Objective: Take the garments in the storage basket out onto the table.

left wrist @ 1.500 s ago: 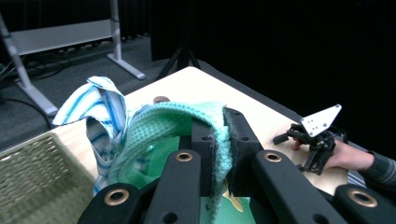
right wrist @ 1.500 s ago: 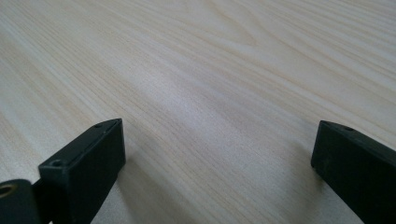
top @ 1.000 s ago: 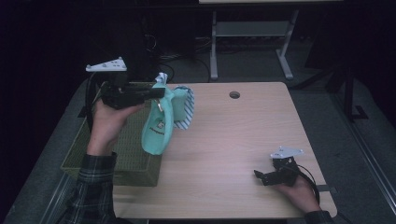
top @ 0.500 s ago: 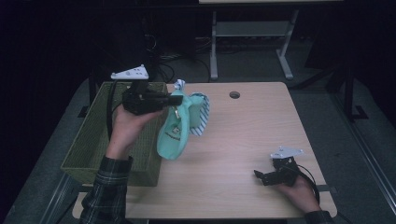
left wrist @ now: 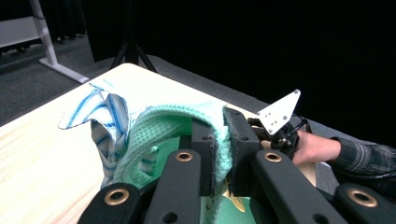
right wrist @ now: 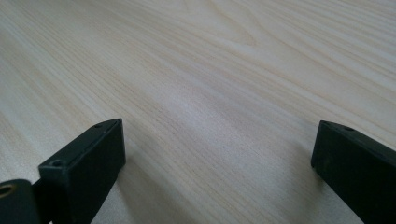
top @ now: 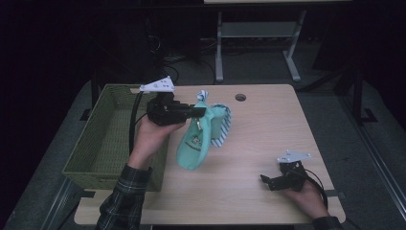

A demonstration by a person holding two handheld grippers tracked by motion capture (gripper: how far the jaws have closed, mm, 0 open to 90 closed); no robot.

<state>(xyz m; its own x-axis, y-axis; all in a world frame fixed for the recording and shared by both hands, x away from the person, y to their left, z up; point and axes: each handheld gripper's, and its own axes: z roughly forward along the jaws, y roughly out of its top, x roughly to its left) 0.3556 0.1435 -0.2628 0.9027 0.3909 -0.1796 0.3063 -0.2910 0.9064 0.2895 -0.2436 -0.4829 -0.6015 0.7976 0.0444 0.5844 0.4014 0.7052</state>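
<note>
My left gripper [top: 200, 111] is shut on the top edge of a mint-green waffle cloth [top: 194, 143], which hangs down over the table just right of the basket. A blue-and-white striped piece [top: 224, 125] hangs behind the green part. In the left gripper view the jaws [left wrist: 219, 135] pinch a fold of the green cloth [left wrist: 159, 126], and the striped fabric [left wrist: 100, 109] droops to the left. My right gripper [top: 268, 182] rests at the table's front right, open. In the right gripper view its jaws [right wrist: 219, 144] stand wide apart over bare wood with nothing between them.
An olive woven basket [top: 103, 139] sits on the table's left side. The light wooden table [top: 258, 134] has a round cable hole [top: 240, 97] near its far edge. A metal stand [top: 258, 43] is on the floor beyond the table.
My left hand has carried the hanging cloth rightward and lower, from over the basket's edge to above the table. The right hand has stayed still.
</note>
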